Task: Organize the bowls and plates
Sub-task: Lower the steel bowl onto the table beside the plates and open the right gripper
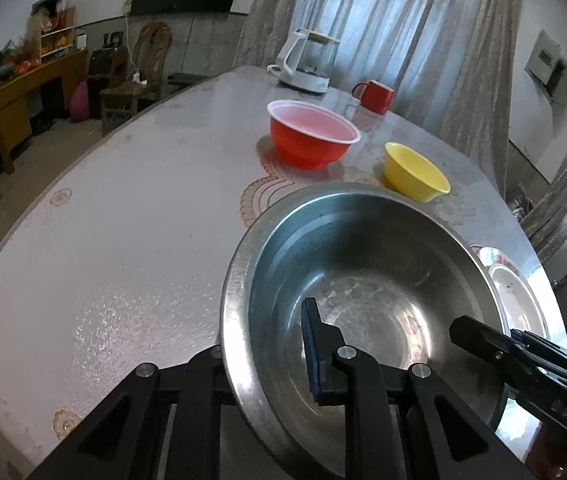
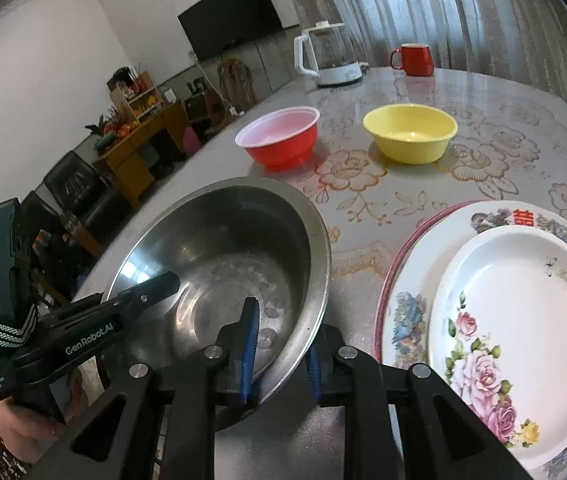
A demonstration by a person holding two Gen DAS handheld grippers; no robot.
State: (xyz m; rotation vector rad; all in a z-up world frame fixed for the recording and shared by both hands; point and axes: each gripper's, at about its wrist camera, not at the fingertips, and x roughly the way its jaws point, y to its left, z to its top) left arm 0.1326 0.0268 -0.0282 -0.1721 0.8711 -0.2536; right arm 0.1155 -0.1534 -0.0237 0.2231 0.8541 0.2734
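A round worktop [image 2: 423,184] with a glossy flower-print cover stands in a living room; a dark screen [image 2: 235,12] hangs on the wall, curtains [image 1: 383,12] behind; a kettle [image 2: 329,54] and mug [image 2: 413,58] sit at the far edge. The steel bowl [image 2: 223,264] sits mouth up, tilted, near the front edge; left tool [image 1: 267,364] and right tool [image 2: 279,356] each clamp its rim; red bowl [image 2: 279,136] and yellow bowl [image 2: 409,132] stand beyond; stacked plates [image 2: 515,292] lie just beside it.

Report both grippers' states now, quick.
Left gripper: closed on the rim of the steel bowl.
Right gripper: closed on the steel bowl's rim too.
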